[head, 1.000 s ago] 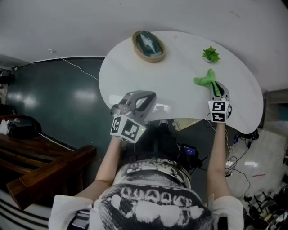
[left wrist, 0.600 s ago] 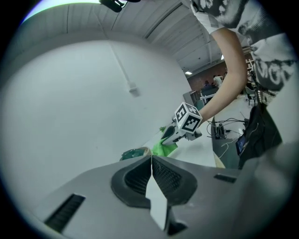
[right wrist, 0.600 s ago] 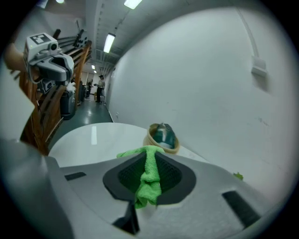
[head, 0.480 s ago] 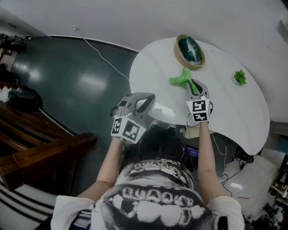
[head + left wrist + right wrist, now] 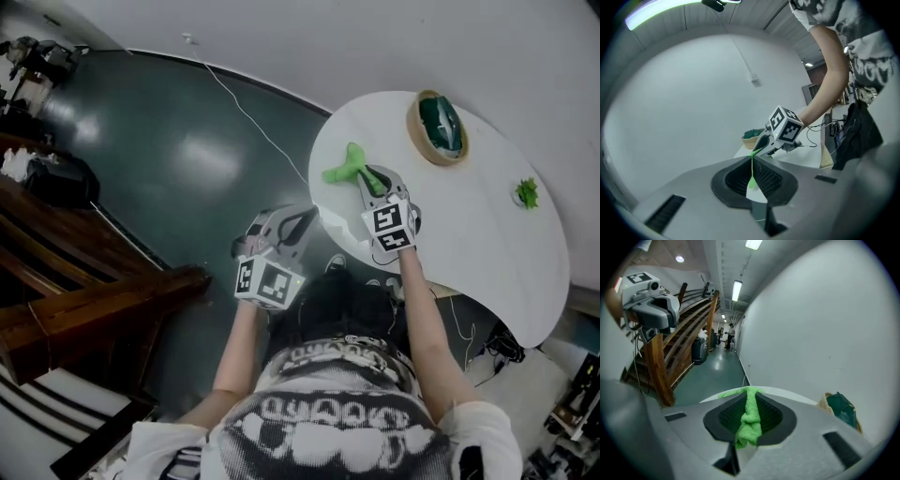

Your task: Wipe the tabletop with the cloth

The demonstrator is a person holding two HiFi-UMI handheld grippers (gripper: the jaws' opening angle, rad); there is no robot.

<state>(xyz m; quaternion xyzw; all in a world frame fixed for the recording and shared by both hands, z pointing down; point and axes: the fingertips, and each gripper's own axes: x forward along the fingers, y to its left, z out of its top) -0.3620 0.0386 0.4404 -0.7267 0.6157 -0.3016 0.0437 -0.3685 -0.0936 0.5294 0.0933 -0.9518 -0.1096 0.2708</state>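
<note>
The cloth (image 5: 345,167) is bright green; the tabletop (image 5: 478,216) is plain white; the bowl (image 5: 413,120) has a tan rim and a dark green inside; the plant (image 5: 527,193) is green; the left gripper (image 5: 302,221) and right gripper (image 5: 368,178) are grey, their cubes checked black and white; the floor (image 5: 169,141) is glossy dark teal; the shirt (image 5: 337,417) is black with white print.

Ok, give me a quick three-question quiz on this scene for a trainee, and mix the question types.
1. True or false: the left gripper is clamped on the green cloth.
2. Which thing stands nearer the cloth? A: the oval dish. B: the small plant.
3. How many things besides the cloth are on the white table?

Key: 1 false, the right gripper holds it. 2 A. 3 two.
</note>
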